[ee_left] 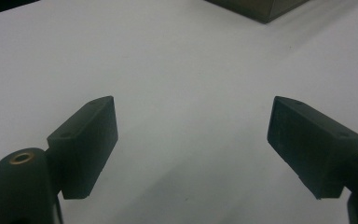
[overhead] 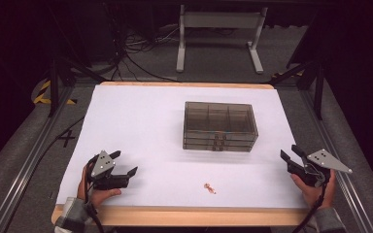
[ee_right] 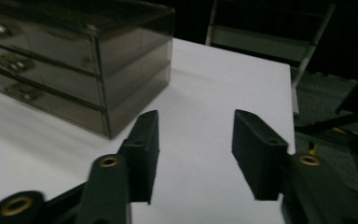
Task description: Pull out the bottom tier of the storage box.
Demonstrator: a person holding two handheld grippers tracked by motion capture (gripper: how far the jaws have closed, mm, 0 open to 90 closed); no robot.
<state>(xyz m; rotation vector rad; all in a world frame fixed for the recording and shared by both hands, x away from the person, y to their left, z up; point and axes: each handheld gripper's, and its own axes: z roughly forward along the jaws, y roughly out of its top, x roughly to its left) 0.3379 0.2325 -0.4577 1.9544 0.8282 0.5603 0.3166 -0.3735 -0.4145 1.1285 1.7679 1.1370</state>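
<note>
One small pinkish item (overhead: 209, 188) lies near the desk's (overhead: 141, 121) front edge, between two grippers and in front of one smoky three-drawer box (overhead: 220, 126). The left gripper (overhead: 124, 163) and right gripper (overhead: 290, 154) both stand apart, empty. Likely the opening step: a reach and pinch comes next.

A drawer box (overhead: 220, 126) stands on the tabletop (overhead: 141, 121), right of centre toward the far edge. A small thing (overhead: 209, 188) lies before it, near the front edge. The left claw (overhead: 125, 162) sits at the front left, the right claw (overhead: 290, 154) at the front right, both well apart from the box.
</note>
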